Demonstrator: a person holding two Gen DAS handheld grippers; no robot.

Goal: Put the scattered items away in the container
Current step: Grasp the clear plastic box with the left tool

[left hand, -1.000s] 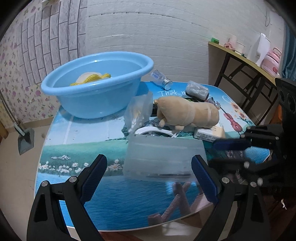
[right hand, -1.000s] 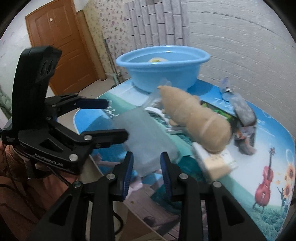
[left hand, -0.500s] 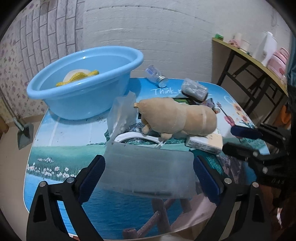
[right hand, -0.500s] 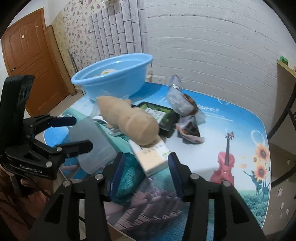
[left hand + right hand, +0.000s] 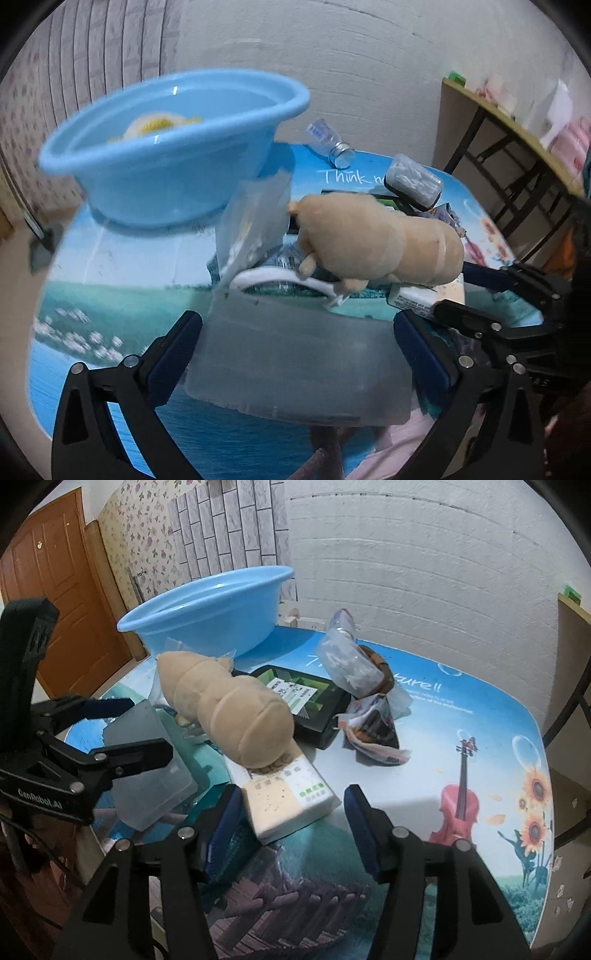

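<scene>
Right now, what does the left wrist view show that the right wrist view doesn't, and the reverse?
Only the left wrist view looks into the blue basin, showing a yellow item already inside, and shows the left hand-held gripper open around the frosted plastic box, its pads not pressing on it. Only the right wrist view shows the wooden door, the black tablet-like box, the crumpled wrapper and the right hand-held gripper, open at the white packet. Both show the basin, plush toy, box and packet.

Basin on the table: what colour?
Light blue basin; clearest in the right wrist view.
</scene>
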